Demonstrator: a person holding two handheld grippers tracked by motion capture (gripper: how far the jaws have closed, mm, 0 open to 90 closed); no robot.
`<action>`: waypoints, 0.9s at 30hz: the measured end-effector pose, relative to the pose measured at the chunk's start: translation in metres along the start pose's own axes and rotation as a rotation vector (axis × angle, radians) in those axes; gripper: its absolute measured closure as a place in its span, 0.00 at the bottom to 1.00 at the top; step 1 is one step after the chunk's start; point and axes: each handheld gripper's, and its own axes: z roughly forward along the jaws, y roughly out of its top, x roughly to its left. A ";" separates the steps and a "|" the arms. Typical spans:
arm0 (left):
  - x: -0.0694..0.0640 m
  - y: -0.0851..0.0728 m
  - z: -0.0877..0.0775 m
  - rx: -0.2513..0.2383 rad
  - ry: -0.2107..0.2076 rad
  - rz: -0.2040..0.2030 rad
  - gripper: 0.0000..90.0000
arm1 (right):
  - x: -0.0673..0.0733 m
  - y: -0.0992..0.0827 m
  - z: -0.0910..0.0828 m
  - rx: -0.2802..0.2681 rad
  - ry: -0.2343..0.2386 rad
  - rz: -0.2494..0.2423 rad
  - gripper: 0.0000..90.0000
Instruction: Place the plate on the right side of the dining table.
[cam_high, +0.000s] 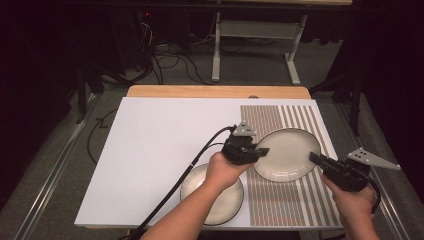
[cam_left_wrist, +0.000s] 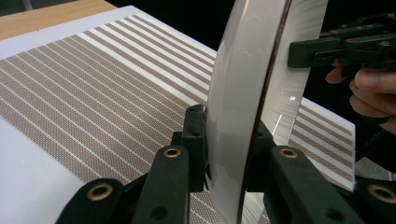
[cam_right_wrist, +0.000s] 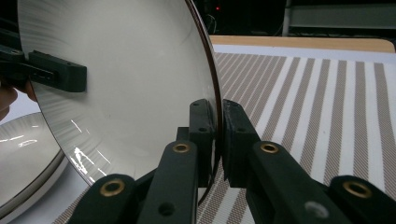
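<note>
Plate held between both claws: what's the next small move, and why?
Probably lower it a little, level, toward the striped mat. The left claw and right claw each clamp opposite rims of the plate, which seems raised off the mat, clear of the second plate.

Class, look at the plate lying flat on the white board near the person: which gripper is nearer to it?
Left. The left gripper hangs just beyond that plate, gripping the raised plate; the right gripper grips the raised plate's far edge.

One camera looks down from above the near edge of the table (cam_high: 150, 150). Two ride the grippers, close up, facing each other across the same plate (cam_high: 287, 152).
</note>
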 end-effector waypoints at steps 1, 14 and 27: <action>0.001 0.001 0.003 0.004 -0.004 -0.002 0.84 | -0.002 -0.002 -0.001 -0.001 -0.003 0.005 0.96; 0.006 0.002 0.041 0.034 -0.015 -0.030 0.80 | -0.025 -0.014 -0.003 0.016 -0.060 0.047 0.96; 0.008 -0.002 0.063 0.063 -0.009 -0.052 0.78 | -0.035 -0.024 -0.002 0.030 -0.097 0.059 0.96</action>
